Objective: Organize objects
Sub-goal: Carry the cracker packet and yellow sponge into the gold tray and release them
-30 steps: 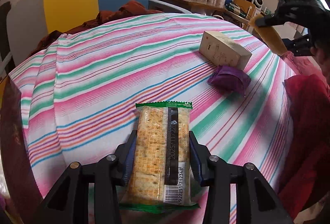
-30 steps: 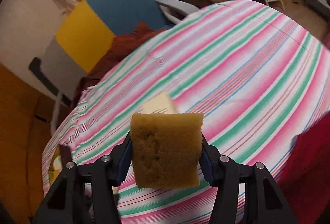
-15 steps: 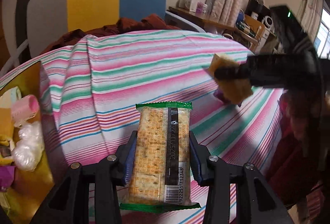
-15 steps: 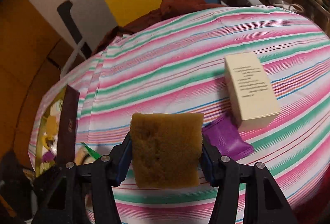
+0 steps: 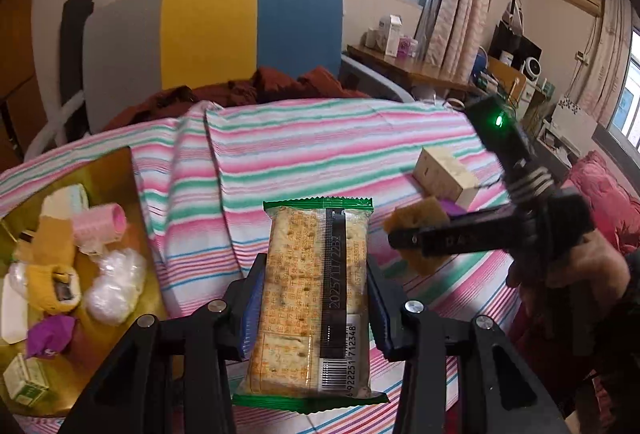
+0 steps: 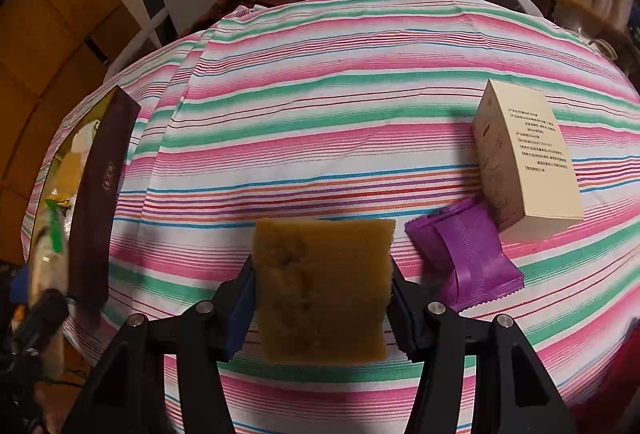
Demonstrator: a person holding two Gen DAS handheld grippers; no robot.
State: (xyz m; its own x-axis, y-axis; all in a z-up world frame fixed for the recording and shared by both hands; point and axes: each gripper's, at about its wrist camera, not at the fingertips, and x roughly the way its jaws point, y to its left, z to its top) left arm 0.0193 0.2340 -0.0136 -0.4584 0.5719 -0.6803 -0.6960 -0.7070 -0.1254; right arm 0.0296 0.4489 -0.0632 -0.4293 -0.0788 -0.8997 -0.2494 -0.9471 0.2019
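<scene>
**Both grippers loaded above the striped cloth**

Between the fingers of the left gripper (image 5: 316, 298) sits a cracker packet (image 5: 314, 298), clamped by its long sides, its green-edged top sticking out well past the fingertips and its barcode end toward the camera; the jaws are closed on it. Between the fingers of the right gripper (image 6: 322, 286) sits a tan sponge (image 6: 322, 288), pinched at both side edges and standing forward of the tips; the same sponge shows in the left view (image 5: 418, 234), held above the striped tablecloth (image 6: 320, 114). Just right of the sponge a purple sachet (image 6: 466, 258) lies on the cloth, touching a cream box (image 6: 524, 162); at the cloth's left edge a gold tray (image 5: 108, 178) holds a pink hair roller (image 5: 100, 226) and other small items.
</scene>
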